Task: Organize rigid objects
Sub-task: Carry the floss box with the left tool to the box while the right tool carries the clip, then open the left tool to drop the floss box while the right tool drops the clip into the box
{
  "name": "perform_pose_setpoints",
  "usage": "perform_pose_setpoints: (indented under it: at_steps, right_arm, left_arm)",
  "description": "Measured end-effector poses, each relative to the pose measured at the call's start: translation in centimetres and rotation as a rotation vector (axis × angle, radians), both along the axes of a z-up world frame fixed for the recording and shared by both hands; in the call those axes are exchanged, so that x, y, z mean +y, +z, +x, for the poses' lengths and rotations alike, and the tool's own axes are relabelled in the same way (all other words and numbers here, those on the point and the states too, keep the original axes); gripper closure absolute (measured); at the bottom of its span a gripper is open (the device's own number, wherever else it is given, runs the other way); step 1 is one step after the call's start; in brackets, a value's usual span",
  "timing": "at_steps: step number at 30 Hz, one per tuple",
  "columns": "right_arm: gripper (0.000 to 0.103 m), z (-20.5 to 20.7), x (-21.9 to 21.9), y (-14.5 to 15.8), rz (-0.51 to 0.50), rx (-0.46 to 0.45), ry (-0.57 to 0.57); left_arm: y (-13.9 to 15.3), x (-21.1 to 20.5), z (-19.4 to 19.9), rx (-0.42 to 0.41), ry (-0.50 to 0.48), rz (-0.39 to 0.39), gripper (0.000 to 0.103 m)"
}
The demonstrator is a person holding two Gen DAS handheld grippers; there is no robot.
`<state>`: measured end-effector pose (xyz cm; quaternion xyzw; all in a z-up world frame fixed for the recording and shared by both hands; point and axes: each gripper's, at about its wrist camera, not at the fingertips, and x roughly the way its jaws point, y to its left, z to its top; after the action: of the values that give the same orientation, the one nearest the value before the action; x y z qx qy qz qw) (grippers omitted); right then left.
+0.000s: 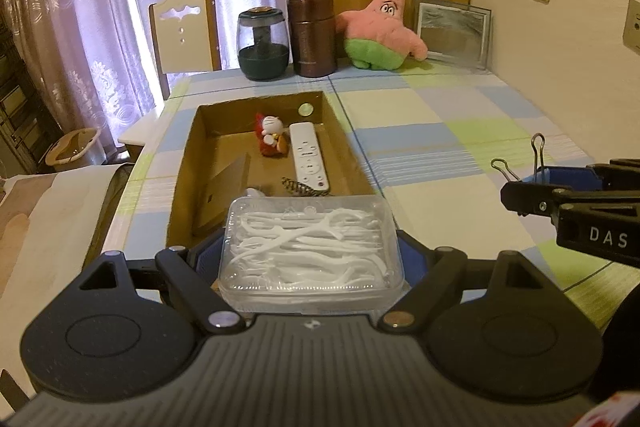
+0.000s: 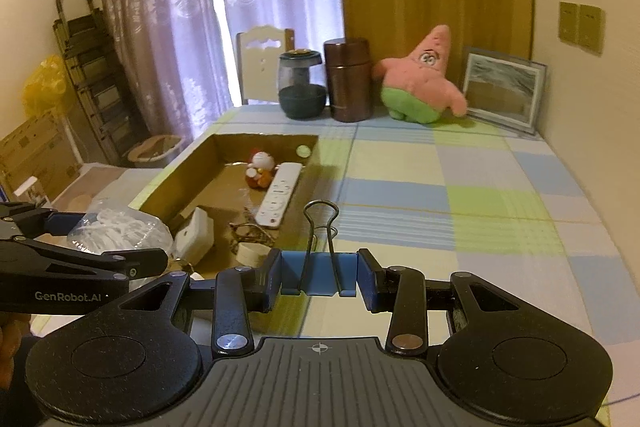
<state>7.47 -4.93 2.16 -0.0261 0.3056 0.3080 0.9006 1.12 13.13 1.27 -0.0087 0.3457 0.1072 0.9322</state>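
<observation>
Left gripper (image 1: 310, 255) clamped on clear floss-pick box (image 1: 312, 247), over near end of cardboard tray (image 1: 184, 171). Right gripper (image 2: 319, 277) at 3 o'clock, pinching blue binder clip (image 2: 319, 273). Remote (image 1: 308, 157), figurine (image 1: 272, 139) at 12 o'clock.

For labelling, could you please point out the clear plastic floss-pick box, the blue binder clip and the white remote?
clear plastic floss-pick box (image 1: 312, 247), left wrist view, lid centre
blue binder clip (image 2: 319, 273), right wrist view, blue body
white remote (image 1: 308, 157), left wrist view, button face
</observation>
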Motion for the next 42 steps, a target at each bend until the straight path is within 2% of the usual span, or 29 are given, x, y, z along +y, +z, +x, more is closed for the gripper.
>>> perform_pose_setpoints:
  at_steps: [9, 19, 28, 34, 42]
  right_arm:
    - [0.067, 1.6, 3.4, -0.5, -0.014, 0.005, 0.053]
    - [0.067, 5.4, 8.3, -0.9, -0.008, 0.014, 0.101]
    - [0.067, 10.3, 12.7, -2.6, -0.028, 0.042, 0.129]
    - [0.067, 13.0, 14.7, -3.7, -0.037, 0.069, 0.141]
    - [0.067, 16.1, 17.0, -4.9, -0.073, 0.060, 0.160]
  left_arm:
    - [-0.3, 2.8, 1.0, 0.006, 0.007, 0.005, 0.020]
    - [0.1, 8.0, 4.0, -0.001, 0.011, 0.026, 0.020]
    - [-0.2, 12.2, 9.2, 0.013, -0.053, 0.065, 0.020]
    - [-0.8, 14.0, 13.3, 0.028, -0.113, 0.066, 0.020]
    - [-2.2, 16.0, 17.6, 0.054, -0.141, 0.055, 0.020]
